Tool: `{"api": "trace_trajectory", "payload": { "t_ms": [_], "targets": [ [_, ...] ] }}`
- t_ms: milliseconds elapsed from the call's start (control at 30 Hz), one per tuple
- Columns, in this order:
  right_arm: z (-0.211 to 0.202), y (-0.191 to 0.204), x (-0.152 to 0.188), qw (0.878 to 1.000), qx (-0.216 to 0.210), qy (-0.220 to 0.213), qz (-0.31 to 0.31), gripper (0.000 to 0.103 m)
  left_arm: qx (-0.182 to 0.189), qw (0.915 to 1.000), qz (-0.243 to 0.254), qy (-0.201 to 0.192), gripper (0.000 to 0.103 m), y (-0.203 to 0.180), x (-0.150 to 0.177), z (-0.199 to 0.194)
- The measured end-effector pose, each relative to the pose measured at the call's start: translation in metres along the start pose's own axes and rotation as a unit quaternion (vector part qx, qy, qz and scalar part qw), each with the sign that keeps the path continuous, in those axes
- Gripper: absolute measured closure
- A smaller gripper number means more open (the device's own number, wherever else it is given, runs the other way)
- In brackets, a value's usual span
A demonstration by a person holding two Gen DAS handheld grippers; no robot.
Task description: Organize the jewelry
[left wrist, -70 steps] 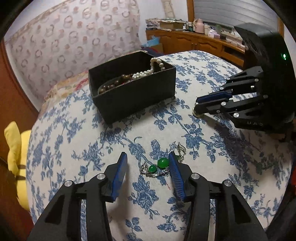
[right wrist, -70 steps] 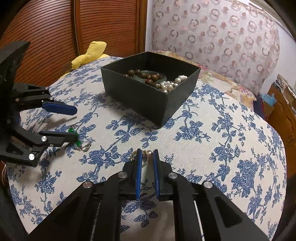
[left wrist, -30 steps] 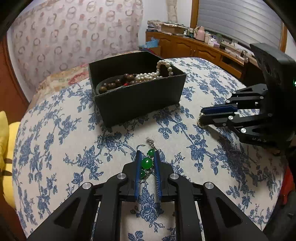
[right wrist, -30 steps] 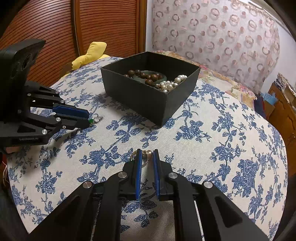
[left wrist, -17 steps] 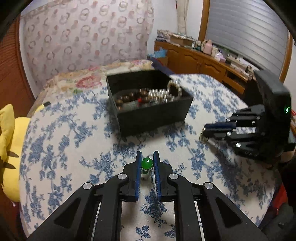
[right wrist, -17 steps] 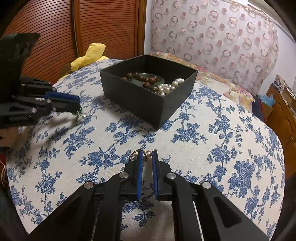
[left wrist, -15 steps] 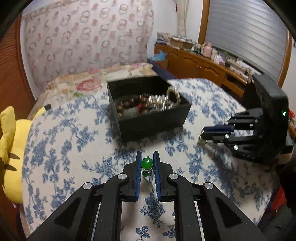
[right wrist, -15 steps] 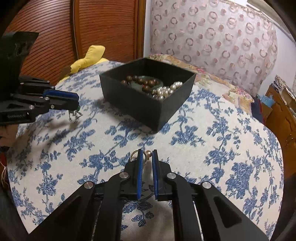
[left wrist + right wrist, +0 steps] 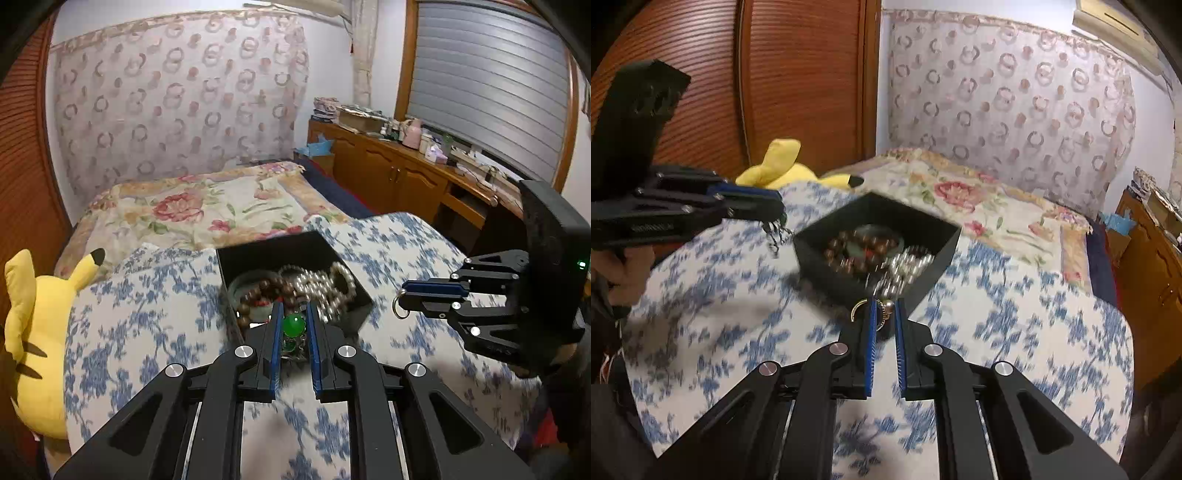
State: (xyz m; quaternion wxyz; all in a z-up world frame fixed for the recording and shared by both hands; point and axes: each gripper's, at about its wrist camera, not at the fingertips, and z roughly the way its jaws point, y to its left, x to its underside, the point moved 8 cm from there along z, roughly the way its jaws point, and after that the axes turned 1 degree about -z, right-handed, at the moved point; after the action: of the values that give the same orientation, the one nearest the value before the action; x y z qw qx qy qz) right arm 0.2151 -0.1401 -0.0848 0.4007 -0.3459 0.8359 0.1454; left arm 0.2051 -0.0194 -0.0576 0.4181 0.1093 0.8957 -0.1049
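My left gripper [image 9: 293, 317] is shut on a green-stone pendant [image 9: 294, 326] whose silver chain hangs below it. It is lifted off the cloth at the near side of the black jewelry box [image 9: 273, 251]. The box holds brown beads [image 9: 258, 293] and a pearl strand [image 9: 325, 284]. My right gripper [image 9: 884, 306] is shut on a gold ring piece [image 9: 881, 308] with a loop [image 9: 857, 309] sticking out to its left. It hovers just short of the black jewelry box [image 9: 925, 275]. In the other camera each shows: the right gripper [image 9: 402, 299], the left gripper [image 9: 781, 214].
The blue-flowered cloth [image 9: 147, 332] covers a round table. A yellow plush toy [image 9: 33, 332] sits at its left edge. Behind are a flowered bed cover [image 9: 207, 210], a wooden cabinet [image 9: 399, 177] with clutter, and a slatted wooden door [image 9: 798, 74].
Both grippers have risen off the cloth with their jewelry and moved toward the box, which now sits lower and closer in both views. The pendant's chain now hangs free.
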Motion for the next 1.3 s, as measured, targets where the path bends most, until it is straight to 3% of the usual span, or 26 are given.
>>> {"api": "trace_trajectory", "payload": {
  "t_ms": [300, 500, 567, 600, 700, 833, 967, 1033, 1233, 1300],
  "targets": [
    [0.032, -0.013, -0.030, 1.000, -0.017, -0.006, 0.019, 0.092, -0.015, 0.9997, -0.019, 0.009, 0.091, 0.016, -0.019, 0.035],
    [0.048, -0.016, -0.039, 0.999, -0.021, -0.006, 0.027, 0.091, -0.026, 0.9994, -0.024, 0.004, 0.090, 0.021, -0.019, 0.035],
    [0.052, -0.018, -0.041, 0.999, -0.015, -0.004, 0.032, 0.087, -0.030, 0.9992, -0.027, 0.001, 0.080, 0.024, -0.018, 0.031],
    [0.053, -0.018, -0.041, 0.999, -0.012, -0.004, 0.035, 0.084, -0.034, 0.9990, -0.028, -0.001, 0.069, 0.025, -0.017, 0.029],
    [0.051, -0.018, -0.041, 0.999, -0.011, -0.008, 0.041, 0.082, -0.044, 0.9986, -0.028, -0.007, 0.062, 0.026, -0.011, 0.021],
    [0.039, -0.017, -0.037, 0.999, 0.004, -0.018, 0.051, 0.081, -0.066, 0.9973, -0.026, -0.016, 0.031, 0.024, -0.003, 0.006],
    [0.014, -0.017, -0.032, 0.996, 0.030, -0.044, 0.068, 0.054, -0.089, 0.9954, -0.020, -0.030, 0.014, 0.020, 0.002, -0.013],
    [-0.002, -0.018, -0.028, 0.994, 0.044, -0.054, 0.078, 0.047, -0.102, 0.9938, -0.020, -0.040, 0.008, 0.016, 0.005, -0.026],
    [-0.051, -0.012, -0.015, 0.988, 0.082, -0.090, 0.101, 0.016, -0.115, 0.9914, -0.030, -0.054, 0.008, 0.008, 0.016, -0.055],
    [-0.065, -0.009, -0.010, 0.985, 0.091, -0.100, 0.108, 0.011, -0.123, 0.9901, -0.033, -0.058, 0.008, 0.005, 0.021, -0.064]
  ]
}}
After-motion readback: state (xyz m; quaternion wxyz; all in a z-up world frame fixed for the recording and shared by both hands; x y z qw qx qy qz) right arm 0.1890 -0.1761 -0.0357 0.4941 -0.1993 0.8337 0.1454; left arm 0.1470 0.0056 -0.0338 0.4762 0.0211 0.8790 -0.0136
